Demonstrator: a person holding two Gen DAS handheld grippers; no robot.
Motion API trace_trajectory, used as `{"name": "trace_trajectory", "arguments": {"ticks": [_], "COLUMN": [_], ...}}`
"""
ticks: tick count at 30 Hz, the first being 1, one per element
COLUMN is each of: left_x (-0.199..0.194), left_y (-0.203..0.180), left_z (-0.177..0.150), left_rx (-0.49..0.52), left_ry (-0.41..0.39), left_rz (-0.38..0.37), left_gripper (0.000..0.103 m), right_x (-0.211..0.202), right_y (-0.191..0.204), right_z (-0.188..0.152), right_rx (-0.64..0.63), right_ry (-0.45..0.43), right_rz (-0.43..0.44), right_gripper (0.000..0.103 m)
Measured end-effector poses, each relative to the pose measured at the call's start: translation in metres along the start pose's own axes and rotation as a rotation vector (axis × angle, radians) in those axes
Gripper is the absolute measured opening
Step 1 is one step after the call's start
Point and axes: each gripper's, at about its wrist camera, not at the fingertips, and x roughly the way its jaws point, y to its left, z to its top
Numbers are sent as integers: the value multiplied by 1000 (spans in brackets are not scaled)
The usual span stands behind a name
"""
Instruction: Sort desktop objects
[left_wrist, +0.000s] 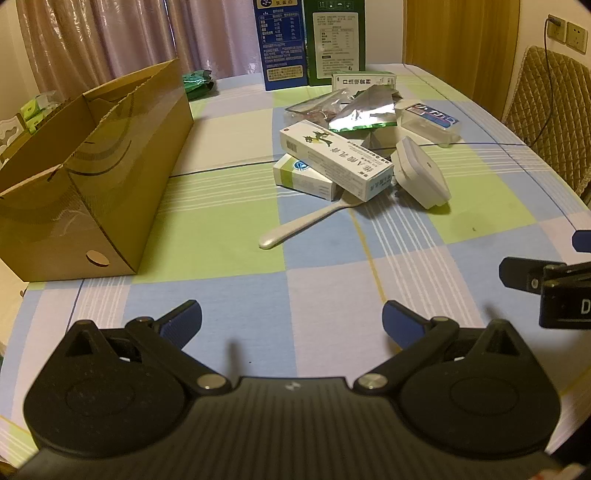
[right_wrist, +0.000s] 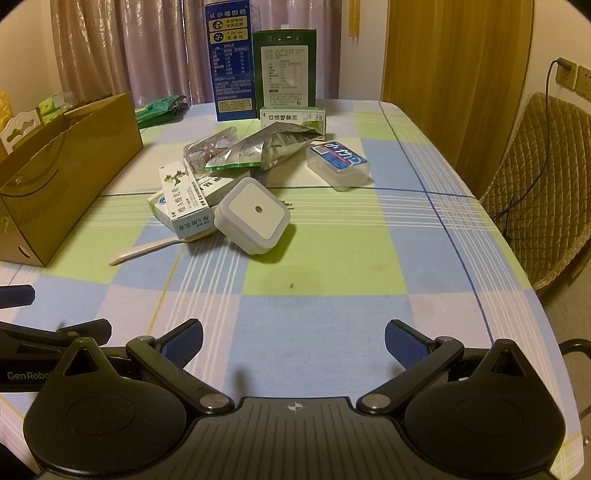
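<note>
Your left gripper (left_wrist: 291, 323) and right gripper (right_wrist: 293, 341) both gaped wide, empty. Spoon (left_wrist: 304, 221) lay frame centre, handle toward lower left, nearer left gripper.

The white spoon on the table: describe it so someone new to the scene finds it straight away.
Start at the open cardboard box on the checked tablecloth, then look to the pile of small packets beside it. The white spoon pokes out from under the long white carton at the pile's near edge, handle toward the camera. It is the only slim, unprinted item there.

Quilted chair (right_wrist: 539, 184) (beside curtains (right_wrist: 454, 55))
</note>
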Motion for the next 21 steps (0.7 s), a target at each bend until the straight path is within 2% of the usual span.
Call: {"name": "trace_trajectory", "arguments": {"ticks": [21], "left_x": [1], "left_y": [2], "left_z": [1], "left_rx": [-10], "left_ry": [4], "left_rz": [-3], "left_gripper": [102], "right_x": [2], "right_y": [1], "right_z": [-2], "right_rx": [-3], "right_ry": [1], "right_rz": [-1], "right_gripper": [101]}}
